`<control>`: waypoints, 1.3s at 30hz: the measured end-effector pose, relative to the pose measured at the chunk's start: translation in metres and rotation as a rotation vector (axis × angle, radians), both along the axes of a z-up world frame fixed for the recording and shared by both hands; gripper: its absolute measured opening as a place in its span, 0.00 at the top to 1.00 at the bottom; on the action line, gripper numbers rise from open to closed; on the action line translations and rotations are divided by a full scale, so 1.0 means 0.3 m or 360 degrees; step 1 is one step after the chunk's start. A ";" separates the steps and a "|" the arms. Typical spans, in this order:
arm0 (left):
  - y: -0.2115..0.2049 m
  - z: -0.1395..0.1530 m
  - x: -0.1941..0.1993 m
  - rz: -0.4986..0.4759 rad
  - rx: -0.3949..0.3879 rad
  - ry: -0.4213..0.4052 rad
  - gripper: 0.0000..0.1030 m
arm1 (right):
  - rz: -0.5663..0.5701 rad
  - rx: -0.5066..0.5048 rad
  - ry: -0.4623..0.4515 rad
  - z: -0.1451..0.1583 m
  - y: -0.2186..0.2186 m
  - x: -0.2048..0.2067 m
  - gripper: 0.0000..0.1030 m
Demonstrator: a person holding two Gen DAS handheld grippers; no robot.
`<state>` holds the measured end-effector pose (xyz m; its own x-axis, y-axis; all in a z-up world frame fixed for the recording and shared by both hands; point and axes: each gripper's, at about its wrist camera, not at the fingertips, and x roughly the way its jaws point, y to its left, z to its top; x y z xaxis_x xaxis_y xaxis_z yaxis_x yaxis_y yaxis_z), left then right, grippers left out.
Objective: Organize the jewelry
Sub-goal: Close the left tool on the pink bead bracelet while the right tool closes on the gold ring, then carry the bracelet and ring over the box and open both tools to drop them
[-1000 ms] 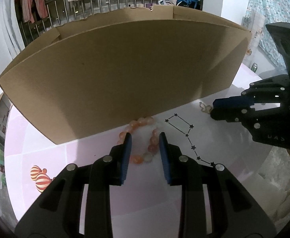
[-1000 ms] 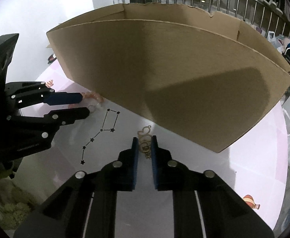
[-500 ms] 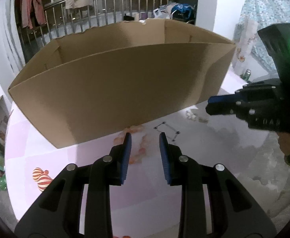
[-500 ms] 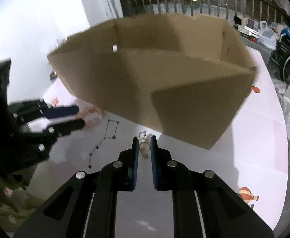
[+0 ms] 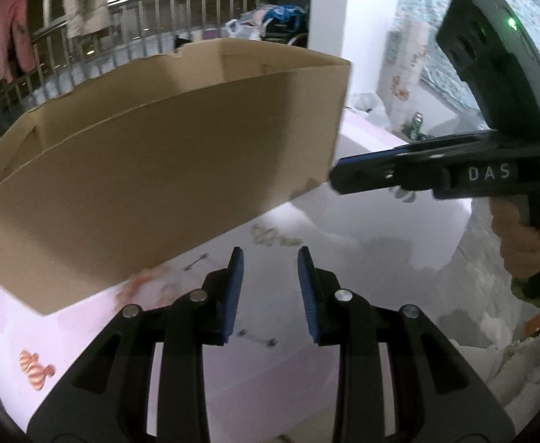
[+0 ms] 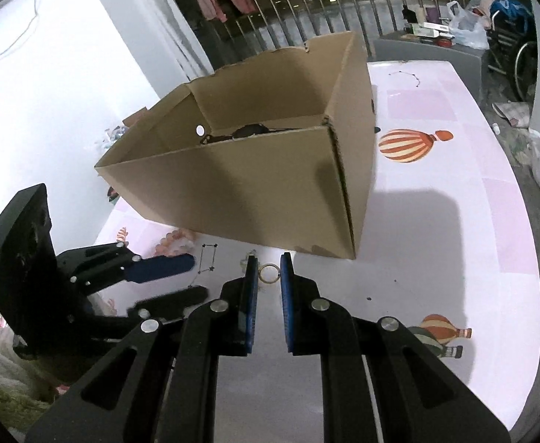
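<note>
Both grippers have lifted and drawn back since the earlier frames, so the cardboard box [image 6: 255,170] now shows its open top and some dark item inside, while the pink surface [image 6: 454,229] spreads wider below. Largest first: the box stands near the loose jewelry, the orange bead bracelet [image 6: 175,241] lies just beside its lower edge, and the small gold ring piece [image 6: 269,272] lies ahead of the right gripper [image 6: 270,269], whose fingers are slightly parted and hold nothing. With the left gripper [image 5: 270,277] fingers spread and empty too, I judge the best move is lowering one gripper squarely over a piece, closing gently, then carrying it over the box rim.
</note>
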<state>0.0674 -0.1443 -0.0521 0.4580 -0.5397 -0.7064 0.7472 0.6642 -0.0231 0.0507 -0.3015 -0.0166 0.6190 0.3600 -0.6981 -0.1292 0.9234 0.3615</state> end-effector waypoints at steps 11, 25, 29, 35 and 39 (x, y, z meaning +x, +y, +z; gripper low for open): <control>-0.089 -0.059 0.041 -0.0019 0.0074 0.0038 0.76 | -0.0023 0.0034 0.0011 -0.031 -0.028 0.009 0.88; -0.062 -0.039 0.061 0.0014 0.0032 0.0064 1.00 | -0.0044 0.0038 -0.0001 -0.031 -0.041 -0.002 0.88; -0.023 -0.009 0.042 0.0022 -0.0009 0.0063 1.00 | -0.0047 0.0029 -0.0018 -0.014 -0.038 -0.020 0.88; 0.046 0.028 0.007 0.0068 -0.0069 0.0057 1.00 | -0.0049 0.0030 -0.0045 0.007 -0.032 -0.040 0.88; 0.087 0.074 -0.003 0.0104 -0.0115 0.0028 1.00 | -0.0039 0.0020 -0.0076 0.034 -0.022 -0.049 0.88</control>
